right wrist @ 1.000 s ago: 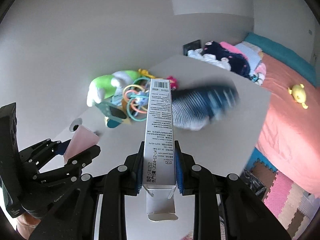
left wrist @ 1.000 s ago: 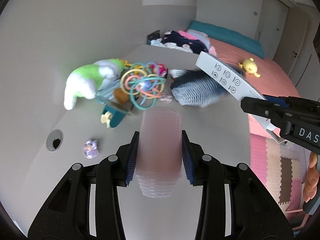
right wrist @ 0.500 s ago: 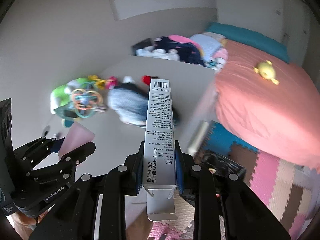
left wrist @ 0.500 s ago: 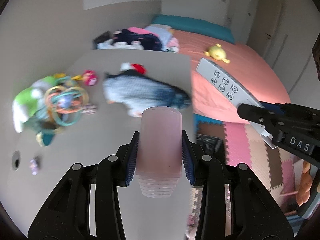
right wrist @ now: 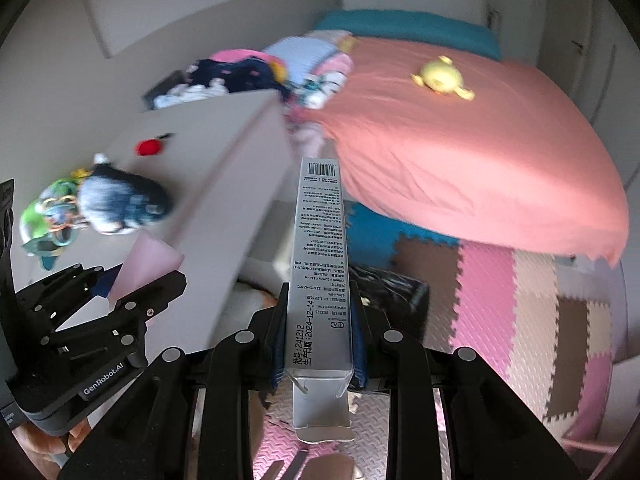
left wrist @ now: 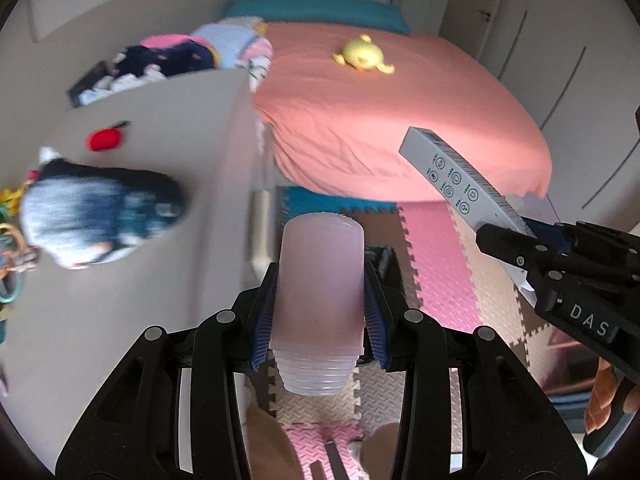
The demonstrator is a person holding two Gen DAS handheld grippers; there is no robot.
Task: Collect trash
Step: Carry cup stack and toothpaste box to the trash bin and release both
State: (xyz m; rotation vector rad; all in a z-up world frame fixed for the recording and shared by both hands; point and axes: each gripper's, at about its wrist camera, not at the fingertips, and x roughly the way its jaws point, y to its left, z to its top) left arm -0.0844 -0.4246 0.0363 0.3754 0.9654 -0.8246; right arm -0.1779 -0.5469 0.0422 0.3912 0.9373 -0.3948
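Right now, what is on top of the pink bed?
A yellow plush toy lies on the pink bed; folded clothes are piled at its near corner. The bed's lower right edge is hidden by the box.

A grey table [left wrist: 168, 216] carries a striped garment [left wrist: 100, 212] and a red toy [left wrist: 105, 140].

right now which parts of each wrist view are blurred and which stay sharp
Left wrist view: the stack of pink cups in the left claw is crisp, while the table edge and the striped plush smear. Right wrist view: the box and right claw are sharp; the clothes pile and the table are streaked.
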